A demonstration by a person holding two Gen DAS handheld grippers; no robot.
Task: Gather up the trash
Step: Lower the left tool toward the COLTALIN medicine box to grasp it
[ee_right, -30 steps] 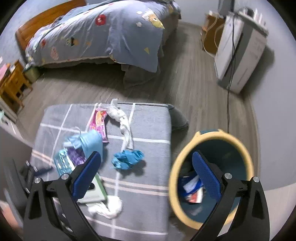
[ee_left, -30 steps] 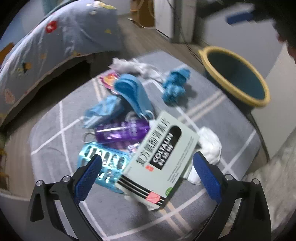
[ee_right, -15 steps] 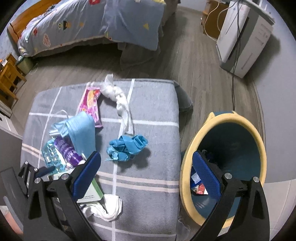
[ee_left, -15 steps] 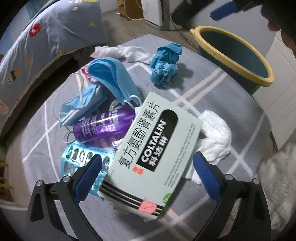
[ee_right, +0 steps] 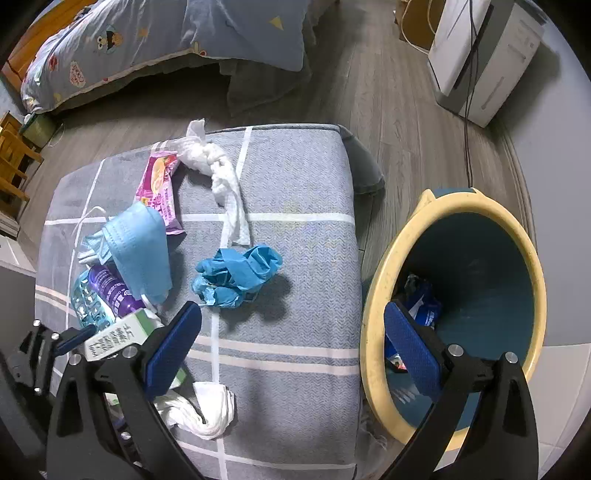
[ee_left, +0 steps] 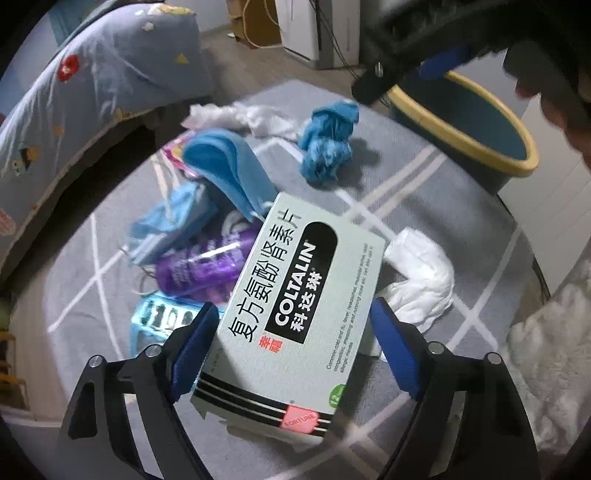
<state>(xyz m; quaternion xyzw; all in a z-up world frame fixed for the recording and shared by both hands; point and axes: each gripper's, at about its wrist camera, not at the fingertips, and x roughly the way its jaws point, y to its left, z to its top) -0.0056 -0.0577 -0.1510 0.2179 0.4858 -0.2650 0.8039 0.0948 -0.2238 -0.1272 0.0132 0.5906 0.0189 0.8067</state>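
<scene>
medicine box atop litter, bin right.

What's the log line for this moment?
left claw: closing around box | right claw: open, empty | bin: some trash in | gloves: on cushion

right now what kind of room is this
Most likely a bedroom: a bed with a cartoon-print quilt stands on a wood floor, with a grey padded bench strewn with trash and a bin beside it.
</scene>
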